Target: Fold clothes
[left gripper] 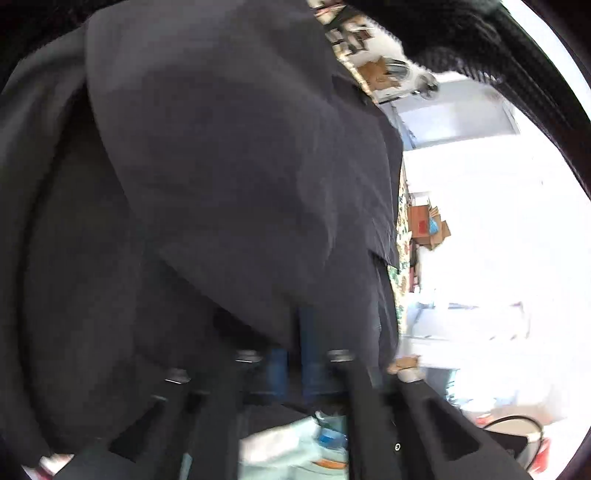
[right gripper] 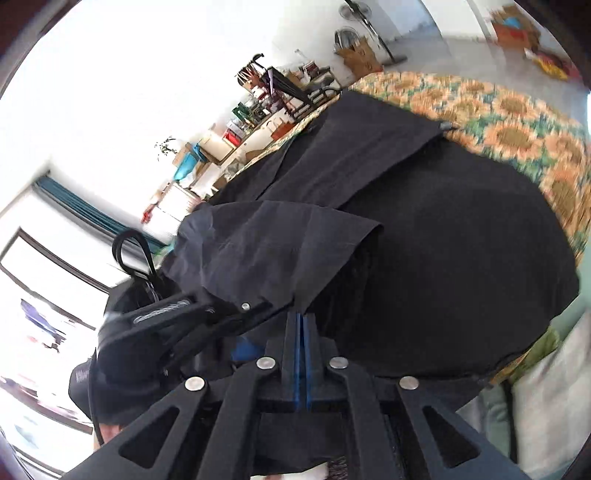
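Note:
A large dark garment point(right gripper: 443, 258) lies spread over a sunflower-patterned bedcover point(right gripper: 517, 136). One flap of it point(right gripper: 266, 243) is lifted and folded over toward me. My right gripper point(right gripper: 303, 317) has its blue pads pressed together on the flap's lower edge. My left gripper point(right gripper: 255, 306) comes in from the left and pinches the same flap beside it. In the left wrist view the dark cloth point(left gripper: 229, 166) fills most of the picture. It drapes over the tips of the left gripper point(left gripper: 295, 332), whose blue fingers point(left gripper: 310, 354) show just below the cloth edge.
A cluttered shelf and table point(right gripper: 273, 92) stand beyond the bed, with cardboard boxes point(right gripper: 360, 55) and a fan point(right gripper: 356, 11) on the floor. A window point(right gripper: 44, 280) is at the left. Pale fabric point(right gripper: 546, 387) lies at the bed's near right edge.

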The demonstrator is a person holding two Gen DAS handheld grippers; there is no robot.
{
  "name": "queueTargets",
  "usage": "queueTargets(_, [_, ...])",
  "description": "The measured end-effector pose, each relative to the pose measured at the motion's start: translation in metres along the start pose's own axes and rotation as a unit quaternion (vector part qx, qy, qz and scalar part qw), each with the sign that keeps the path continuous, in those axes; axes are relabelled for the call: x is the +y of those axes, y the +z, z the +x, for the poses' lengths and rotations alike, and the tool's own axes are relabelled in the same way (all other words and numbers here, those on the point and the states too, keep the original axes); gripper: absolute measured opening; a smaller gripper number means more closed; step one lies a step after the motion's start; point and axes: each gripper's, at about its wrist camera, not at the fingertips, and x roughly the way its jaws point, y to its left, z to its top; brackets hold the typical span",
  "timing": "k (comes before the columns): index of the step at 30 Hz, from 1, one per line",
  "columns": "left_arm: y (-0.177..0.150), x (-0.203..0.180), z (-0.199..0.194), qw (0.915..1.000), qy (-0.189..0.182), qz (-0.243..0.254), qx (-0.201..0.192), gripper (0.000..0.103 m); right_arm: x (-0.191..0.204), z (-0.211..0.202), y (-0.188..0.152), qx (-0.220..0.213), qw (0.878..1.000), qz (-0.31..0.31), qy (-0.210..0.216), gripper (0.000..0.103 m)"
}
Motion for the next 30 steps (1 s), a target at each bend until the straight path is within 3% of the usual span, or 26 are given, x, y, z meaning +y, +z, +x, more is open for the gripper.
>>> queueTargets(2, [0.003, -0.003, -0.016, 0.9991, 0.005, 0.041, -0.009, 0.002, -0.009, -0.008, 0.002, -0.011, 1.0, 0.016, -0.016, 0.051])
queueTargets(3, [0.004, -0.006, -0.033, 0.9974, 0.013, 0.068, -0.019, 0.001, -0.014, -0.013, 0.003, -0.017, 0.999, 0.023, -0.019, 0.061])
queueTargets(6, [0.008, -0.022, -0.091, 0.9865, 0.039, 0.146, -0.063, 0.001, -0.022, -0.024, 0.008, -0.03, 0.999, 0.034, -0.017, 0.063])
queueTargets(9, [0.005, -0.037, -0.16, 0.9638, 0.073, 0.232, -0.11, 0.001, -0.014, -0.024, 0.01, -0.029, 0.999, 0.021, -0.026, 0.065])
queueTargets(12, [0.005, -0.024, -0.221, 0.9521, 0.095, 0.259, -0.132, 0.001, 0.007, -0.007, 0.012, -0.01, 1.0, -0.007, -0.021, 0.065])
queueTargets(13, [0.0, -0.013, -0.237, 0.9528, 0.1, 0.255, -0.131, 0.001, 0.014, -0.002, 0.009, -0.001, 1.0, -0.017, -0.017, 0.065])
queueTargets(16, [0.003, 0.054, -0.257, 0.9665, 0.115, 0.208, -0.096, 0.001, 0.037, 0.019, 0.005, 0.026, 0.998, -0.049, -0.006, 0.065])
queueTargets(19, [-0.006, 0.129, -0.244, 0.9851, 0.11, 0.127, -0.035, 0.001, 0.07, 0.06, 0.017, 0.05, 0.996, -0.074, -0.005, 0.065])
queueTargets(21, [-0.012, 0.164, -0.233, 0.9913, 0.102, 0.082, -0.011, 0.001, 0.088, 0.083, 0.027, 0.058, 0.994, -0.09, -0.009, 0.065])
queueTargets(23, [-0.012, 0.173, -0.226, 0.9897, 0.119, 0.08, -0.011, 0.001, 0.11, 0.105, 0.038, 0.063, 0.992, -0.107, -0.01, 0.065])
queueTargets(27, [-0.012, 0.164, -0.216, 0.9768, 0.179, 0.118, 0.001, 0.004, 0.158, 0.144, 0.058, 0.061, 0.987, -0.146, -0.014, 0.065])
queueTargets(29, [-0.012, 0.157, -0.21, 0.9717, 0.194, 0.13, 0.035, 0.013, 0.181, 0.16, 0.063, 0.071, 0.984, -0.161, 0.006, 0.064])
queueTargets(30, [-0.01, 0.155, -0.211, 0.9712, 0.189, 0.133, 0.056, 0.027, 0.19, 0.167, 0.063, 0.082, 0.982, -0.169, 0.019, 0.063])
